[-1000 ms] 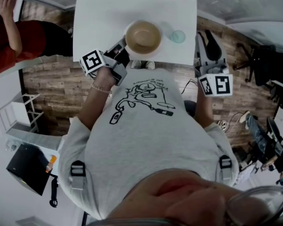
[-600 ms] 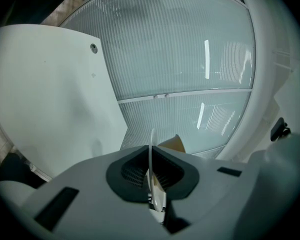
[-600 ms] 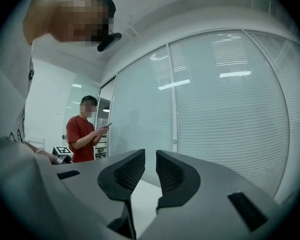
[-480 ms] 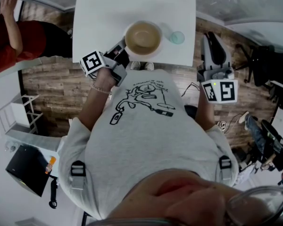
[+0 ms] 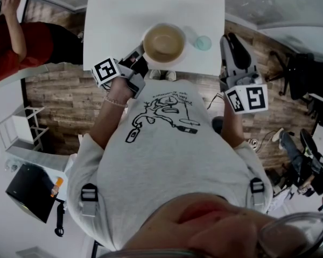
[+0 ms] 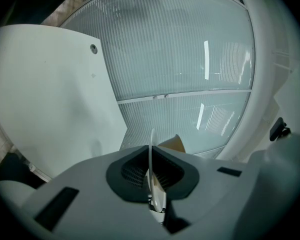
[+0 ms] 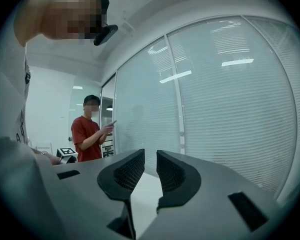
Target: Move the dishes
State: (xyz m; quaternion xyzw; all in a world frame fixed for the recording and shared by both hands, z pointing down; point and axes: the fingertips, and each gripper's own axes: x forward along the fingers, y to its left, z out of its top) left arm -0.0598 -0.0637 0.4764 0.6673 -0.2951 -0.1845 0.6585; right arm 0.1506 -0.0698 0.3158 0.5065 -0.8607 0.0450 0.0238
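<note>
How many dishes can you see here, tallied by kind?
tan bowl with a white rim: 1
small pale green round dish: 1
Total: 2

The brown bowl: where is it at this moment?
In the head view the bowl is at the near edge of the white table, its left rim held in the left gripper, a small pale green dish just right of it.
</note>
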